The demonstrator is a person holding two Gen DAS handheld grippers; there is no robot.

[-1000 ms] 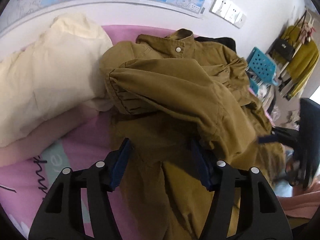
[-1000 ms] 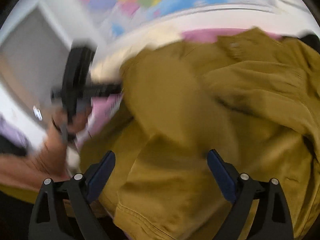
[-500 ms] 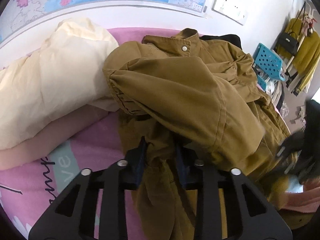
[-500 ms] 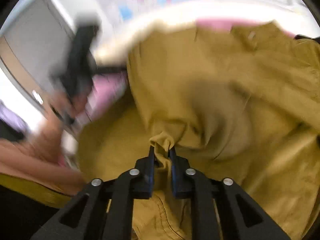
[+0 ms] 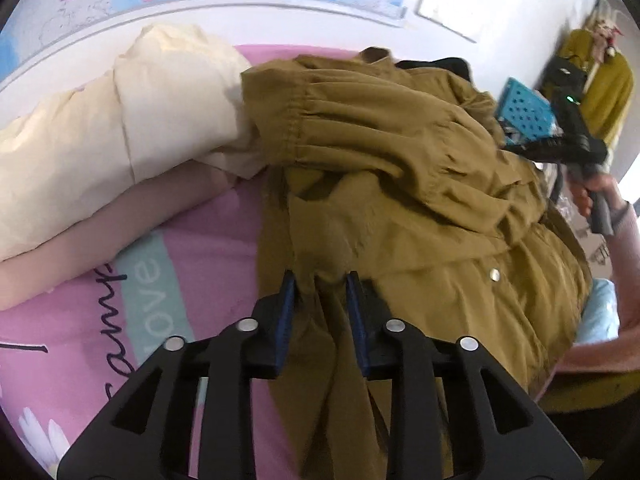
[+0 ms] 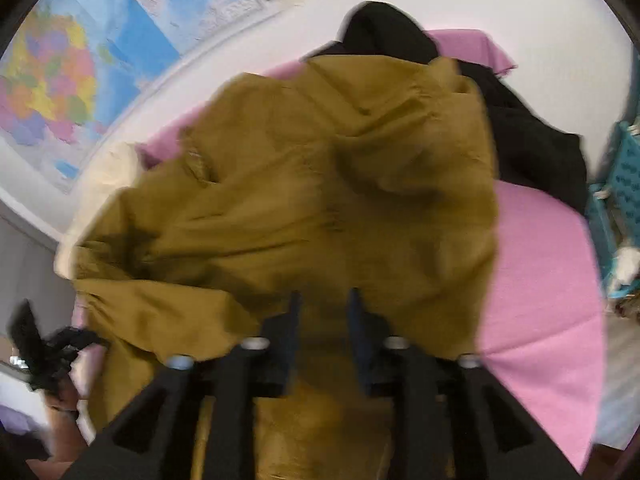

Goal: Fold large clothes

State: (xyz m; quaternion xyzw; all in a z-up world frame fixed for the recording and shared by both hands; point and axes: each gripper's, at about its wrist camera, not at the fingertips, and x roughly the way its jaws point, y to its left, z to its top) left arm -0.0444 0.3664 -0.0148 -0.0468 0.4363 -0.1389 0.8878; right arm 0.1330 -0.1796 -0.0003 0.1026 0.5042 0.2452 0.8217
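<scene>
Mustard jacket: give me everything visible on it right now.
The mustard jacket is a woven, cotton-like coat with a snap button, a stand collar and a gathered cuff. It lies crumpled on the pink bedsheet, against the cream pillow, a black garment behind it. A fold sits between the left tongs and another between the right tongs, both now opening.

We see a bed (image 5: 224,236) with a pink printed sheet. Ahead of the left hand-held gripper (image 5: 318,284) lies our brown jacket (image 5: 420,184); a cream pillow (image 5: 120,132) sits to its left, a black garment (image 6: 532,136) beyond.
</scene>
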